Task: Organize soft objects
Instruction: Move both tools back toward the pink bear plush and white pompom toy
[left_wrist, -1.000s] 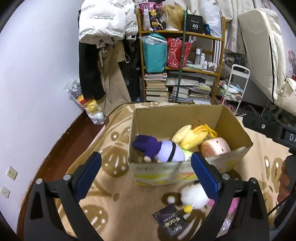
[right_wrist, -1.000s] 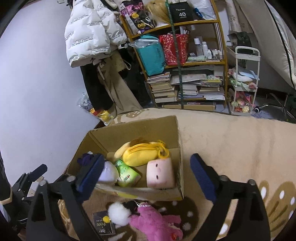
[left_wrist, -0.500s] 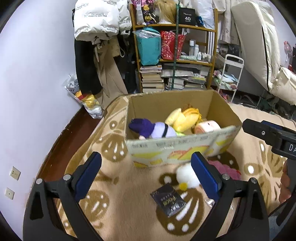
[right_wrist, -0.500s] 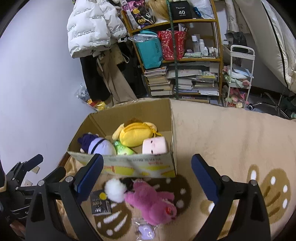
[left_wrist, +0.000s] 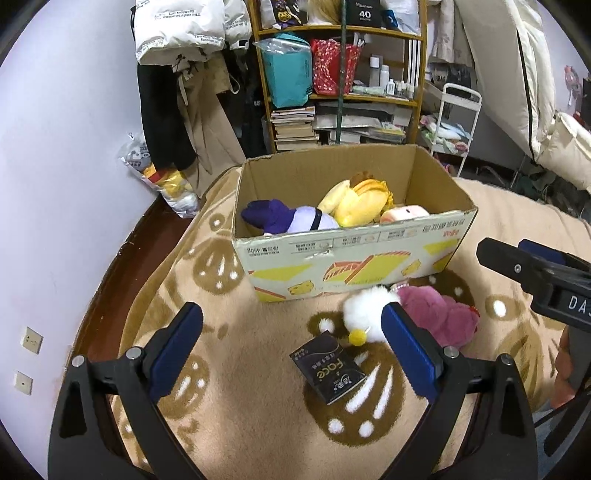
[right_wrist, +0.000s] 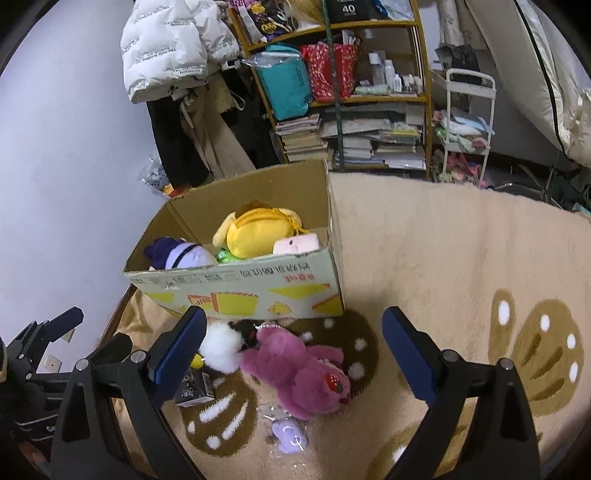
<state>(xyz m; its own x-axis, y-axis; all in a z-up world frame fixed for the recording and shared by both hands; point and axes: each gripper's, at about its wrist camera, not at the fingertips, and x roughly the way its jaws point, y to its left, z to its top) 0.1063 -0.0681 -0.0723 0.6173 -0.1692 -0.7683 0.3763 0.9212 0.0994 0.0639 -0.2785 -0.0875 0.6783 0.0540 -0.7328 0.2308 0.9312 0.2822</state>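
Left gripper (left_wrist: 291, 345) hangs above the rug with its blue pads spread wide and nothing between them, and the right gripper (right_wrist: 293, 345) is just the same, jaws wide apart and empty, poised over the toys on the floor. Down on the beige rug (right_wrist: 443, 258) with its brown paw prints sits the cardboard box (left_wrist: 354, 254), open at the top, yellow pictures on its near wall. Inside it, a purple doll (left_wrist: 288, 219) lies at the left, a yellow plush (left_wrist: 356, 203) is in the middle, a pink block-shaped toy (left_wrist: 404, 213) is tucked against the near wall to the right, and from the right wrist view a bit of green (right_wrist: 226, 254) peeks between them. Just in front of the box, outside it, a pink plush bear (right_wrist: 299, 369) lies on the rug, a white fluffy ball (right_wrist: 221, 349) touching its left side. Beside the ball lies a small black packet (left_wrist: 327, 367), flat on the rug. Nearer the right gripper, a little purple item in clear wrap (right_wrist: 289, 437) rests just below the bear. A shelf (left_wrist: 340, 74) of books and bags stands behind the box
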